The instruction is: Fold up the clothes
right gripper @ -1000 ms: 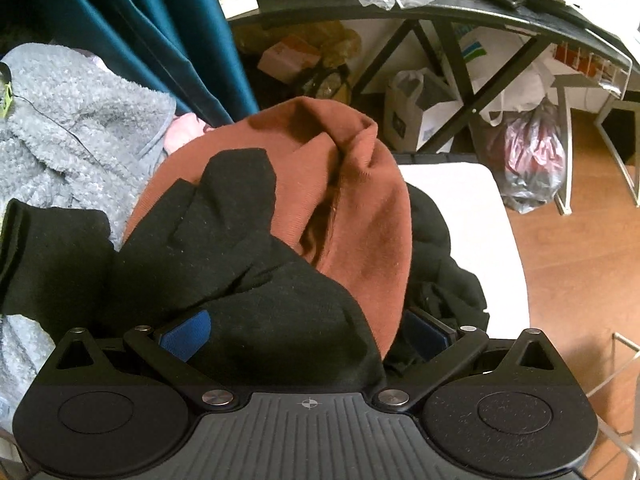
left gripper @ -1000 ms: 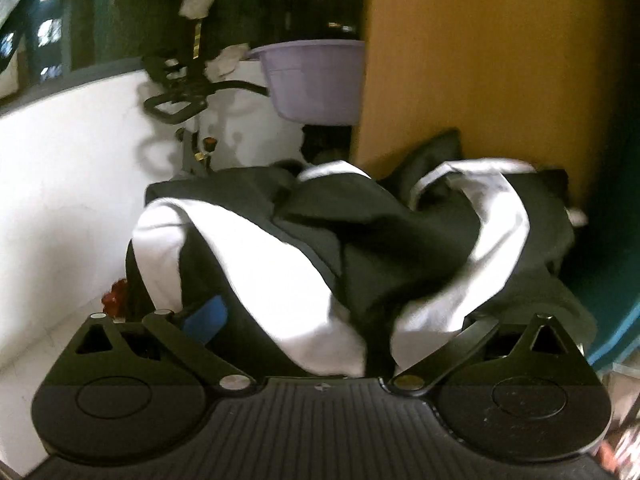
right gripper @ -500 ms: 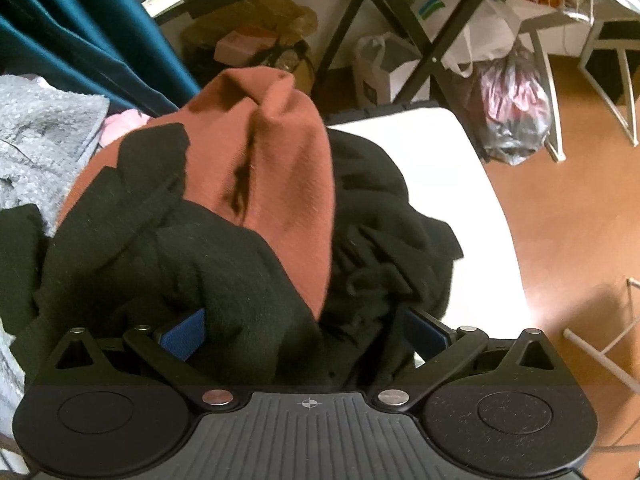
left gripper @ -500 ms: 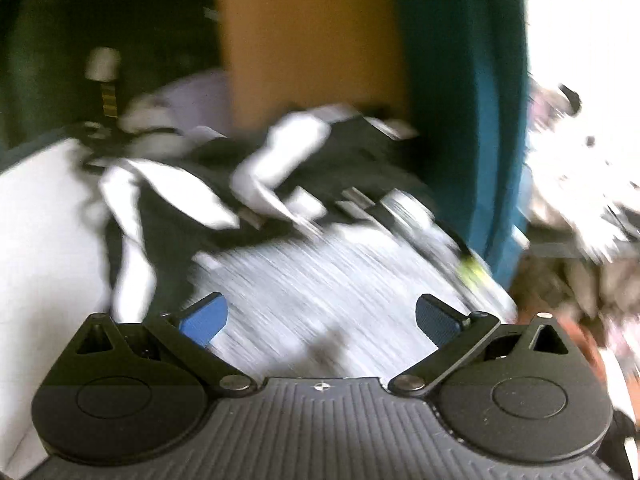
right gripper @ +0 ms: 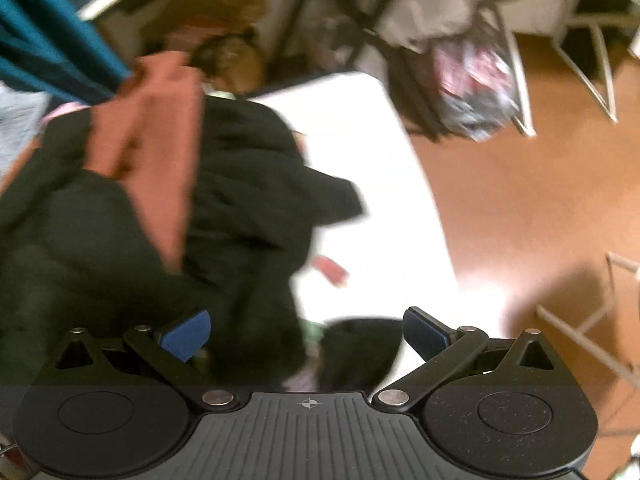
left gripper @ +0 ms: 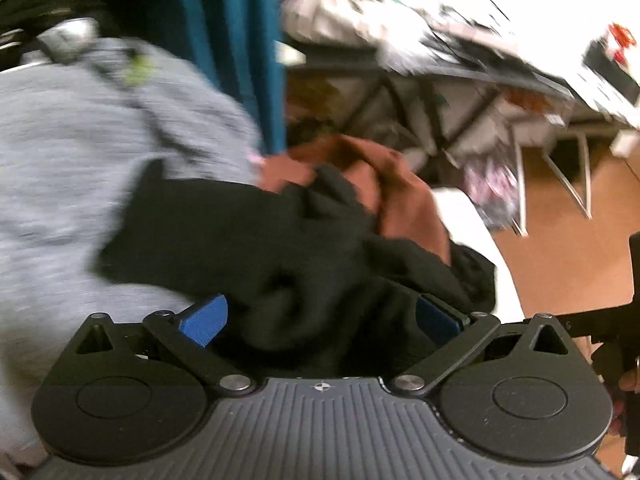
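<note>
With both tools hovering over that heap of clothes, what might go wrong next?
The black garment and rust-brown garment lie tangled, so the open left hand-held gripper may grab both. The heap sits near the white surface's edge, so a tug might drag clothes onto the floor. Blur makes layers hard to separate.

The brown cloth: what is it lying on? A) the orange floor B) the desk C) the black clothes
C: the brown cloth drapes over the pile of black clothes on the white surface.
</note>
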A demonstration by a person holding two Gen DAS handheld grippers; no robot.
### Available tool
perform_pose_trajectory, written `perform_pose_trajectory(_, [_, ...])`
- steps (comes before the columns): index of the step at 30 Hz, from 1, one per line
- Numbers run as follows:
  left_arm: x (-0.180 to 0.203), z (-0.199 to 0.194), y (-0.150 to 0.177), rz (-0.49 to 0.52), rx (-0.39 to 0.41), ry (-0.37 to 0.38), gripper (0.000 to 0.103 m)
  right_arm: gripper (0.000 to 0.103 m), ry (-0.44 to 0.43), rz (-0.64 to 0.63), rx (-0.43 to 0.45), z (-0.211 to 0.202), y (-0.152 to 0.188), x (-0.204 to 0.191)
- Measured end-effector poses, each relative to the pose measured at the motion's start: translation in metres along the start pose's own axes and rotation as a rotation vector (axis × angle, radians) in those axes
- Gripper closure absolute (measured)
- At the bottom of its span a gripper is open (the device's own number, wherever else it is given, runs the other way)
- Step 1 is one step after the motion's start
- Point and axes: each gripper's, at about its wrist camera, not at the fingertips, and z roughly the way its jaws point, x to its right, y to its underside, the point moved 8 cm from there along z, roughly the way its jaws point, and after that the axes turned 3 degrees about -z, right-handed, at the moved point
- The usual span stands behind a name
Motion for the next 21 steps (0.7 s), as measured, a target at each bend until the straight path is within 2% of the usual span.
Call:
perform_pose_trajectory(4, [0.045,0.028,0.0,0.138,-0.02,0.018,0.001,0.001,0.052,0.086,-0.024,0.01,0.023,0.047])
perform_pose_trajectory(8, [0.07,0.062,-0.013,0.186,-0.009,0.033,0.001,0.001,0.082,0.144,-0.03,0.017,0.041,0.08])
perform_pose_trajectory(13, [0.076,0.116,-0.033,0.108,-0.058,0.0,0.001,0.001,0.102,0.18,-0.025,0.022,0.055,0.103])
perform_pose_trajectory(16, [0.075,0.146,-0.036,0.054,-0.116,-0.023,0.001,0.001,0.105,0.186,-0.02,0.027,0.055,0.107])
perform_pose_trajectory(19, [0.081,0.165,-0.032,0.114,-0.145,-0.07,0.001,0.001,0.099,0.172,-0.014,0.031,0.053,0.105])
perform_pose_trajectory(20, [0.082,0.167,-0.032,0.117,-0.147,-0.079,0.002,0.001,0.096,0.165,-0.011,0.033,0.051,0.103])
perform_pose_trajectory(21, [0.08,0.165,-0.032,0.102,-0.141,-0.077,0.013,0.001,0.092,0.157,-0.007,0.034,0.049,0.101])
